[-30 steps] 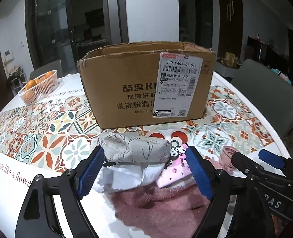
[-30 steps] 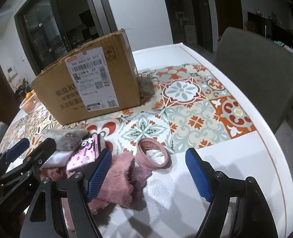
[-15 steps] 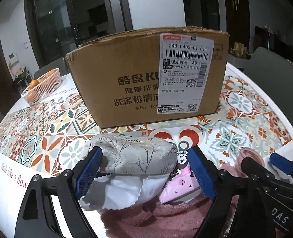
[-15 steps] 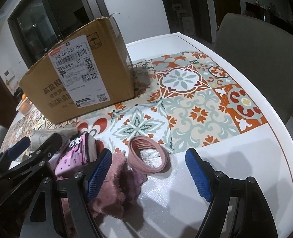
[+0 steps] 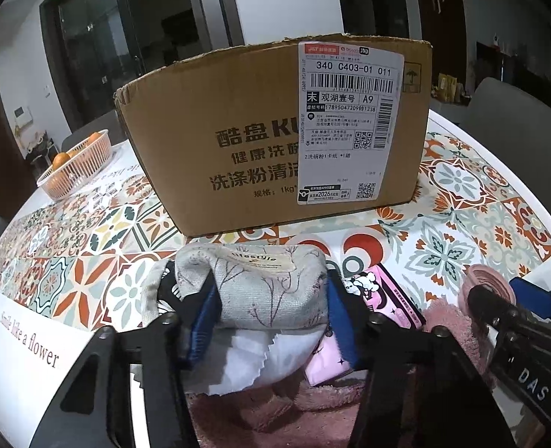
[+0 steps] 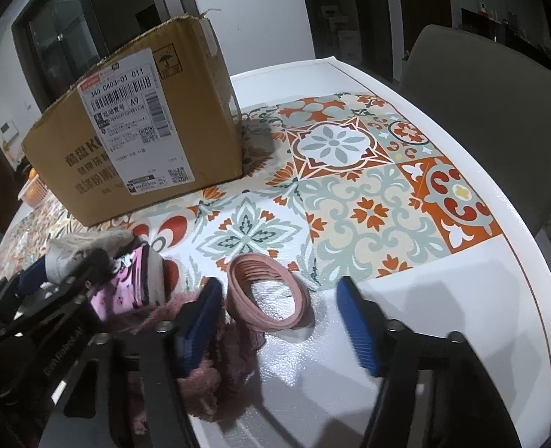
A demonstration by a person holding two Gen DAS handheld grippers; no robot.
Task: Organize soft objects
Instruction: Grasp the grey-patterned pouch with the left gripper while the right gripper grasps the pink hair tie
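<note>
Closing on the grey printed pouch (image 5: 271,291), the left claw (image 5: 271,317) presses its blue pads into both sides, atop the soft pile before the cardboard box (image 5: 275,134). Rightward, the right claw (image 6: 275,321) is closing around the pink band coil (image 6: 268,295) on the bench (image 6: 443,298), pads apart from it.

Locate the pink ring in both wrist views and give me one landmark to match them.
Left wrist view: the pink ring lies at the right edge, partly hidden behind the right gripper.
Right wrist view: the ring lies at lower centre on the table, between the blue pads.
Shared landmark: the cardboard box with its white shipping label.
</note>
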